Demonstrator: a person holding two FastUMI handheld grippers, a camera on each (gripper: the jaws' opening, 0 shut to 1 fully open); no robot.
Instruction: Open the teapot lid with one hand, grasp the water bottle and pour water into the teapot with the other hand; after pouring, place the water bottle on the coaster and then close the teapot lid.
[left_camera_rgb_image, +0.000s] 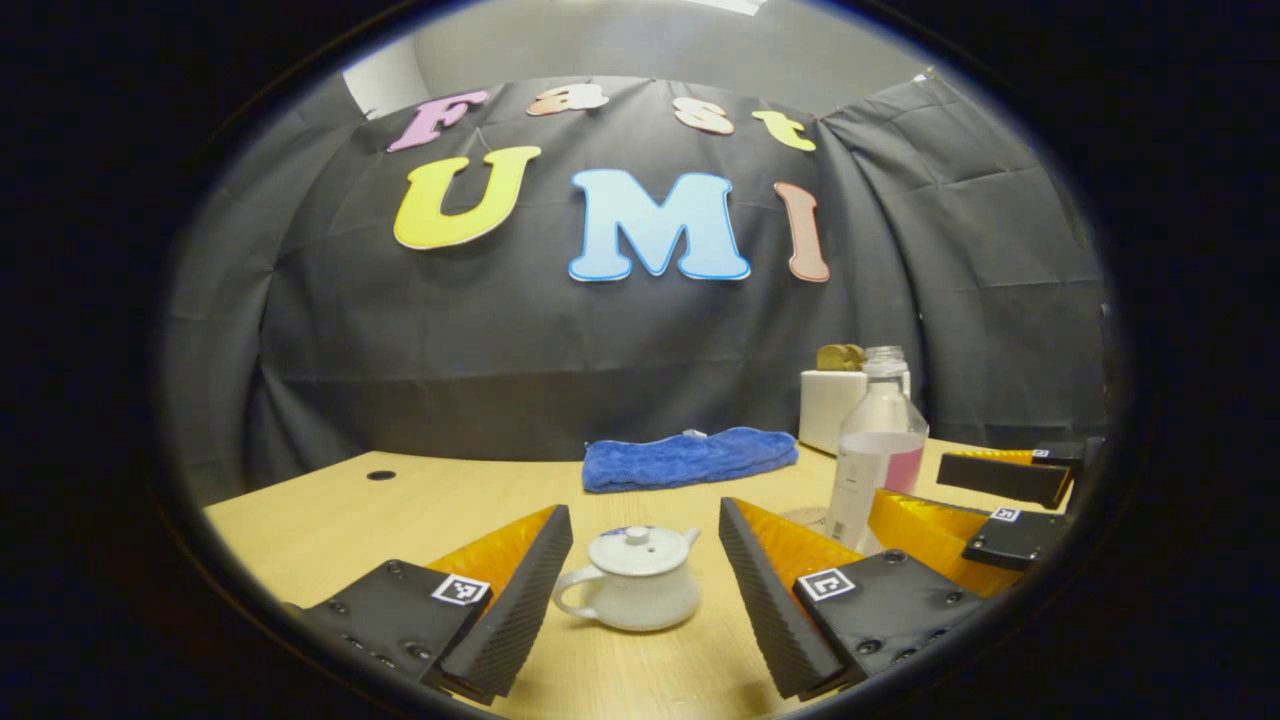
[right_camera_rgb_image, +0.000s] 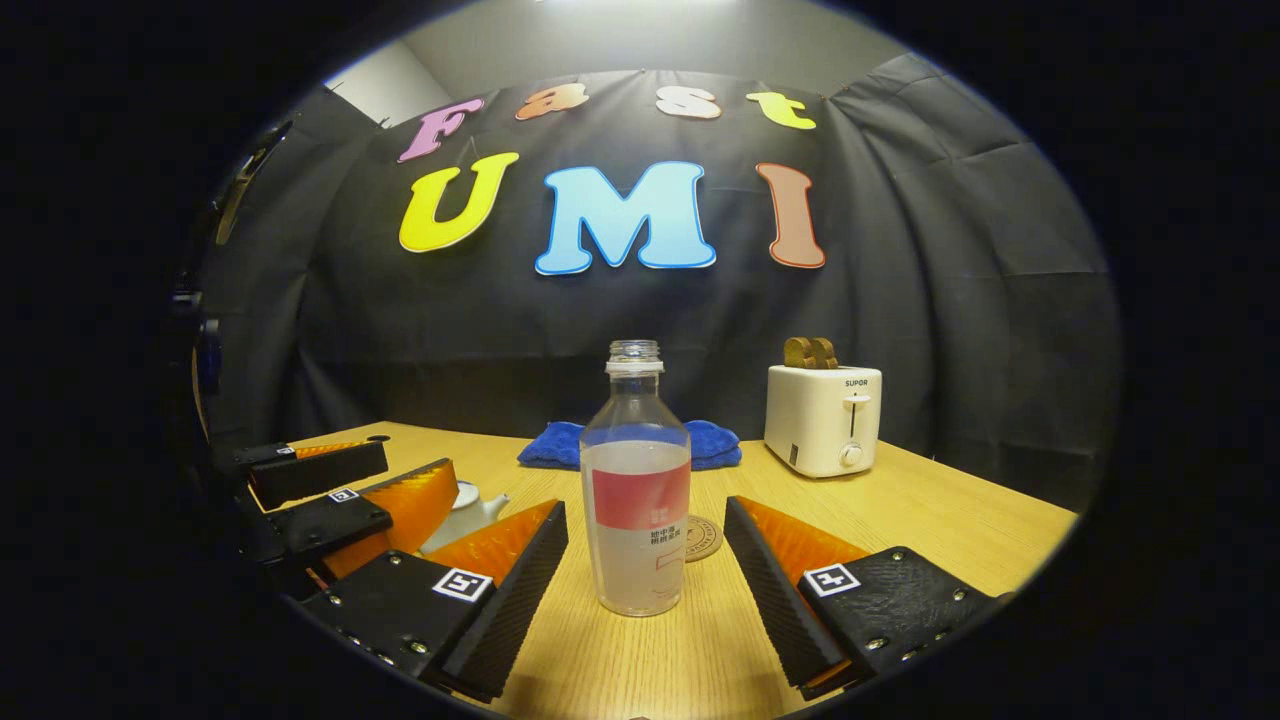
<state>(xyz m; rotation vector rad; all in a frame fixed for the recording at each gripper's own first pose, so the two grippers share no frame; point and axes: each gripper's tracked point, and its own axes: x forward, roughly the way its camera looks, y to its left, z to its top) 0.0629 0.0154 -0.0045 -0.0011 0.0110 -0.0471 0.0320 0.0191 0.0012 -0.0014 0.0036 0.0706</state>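
**Teapot and open bottle: risk of knocks and spills before anything is grasped**

Teapot (left_camera_rgb_image: 632, 580) stands on the desk (left_camera_rgb_image: 400, 500) with its lid (left_camera_rgb_image: 634, 545) on, between the two fingers of the left claw (left_camera_rgb_image: 645, 585), which is released and wide apart, touching nothing. The lid knob is small and rounded; if the fingers close off centre, I judge the lid may slip out or the whole pot may be pushed, because the pot looks light.

In the right gripper view, the right claw (right_camera_rgb_image: 645, 575) is also released, with the water bottle (right_camera_rgb_image: 636, 490) upright between its fingers and apart from both. The bottle has no cap and holds water, so a one-sided touch could tip it and wet the desk. A squeeze too hard on the soft wall could push water out.

Just behind the bottle lies the coaster (right_camera_rgb_image: 702, 537). Farther back are a blue towel (right_camera_rgb_image: 715, 440) and a white toaster (right_camera_rgb_image: 822, 418). The two claws are near each other, so they could collide during pouring.
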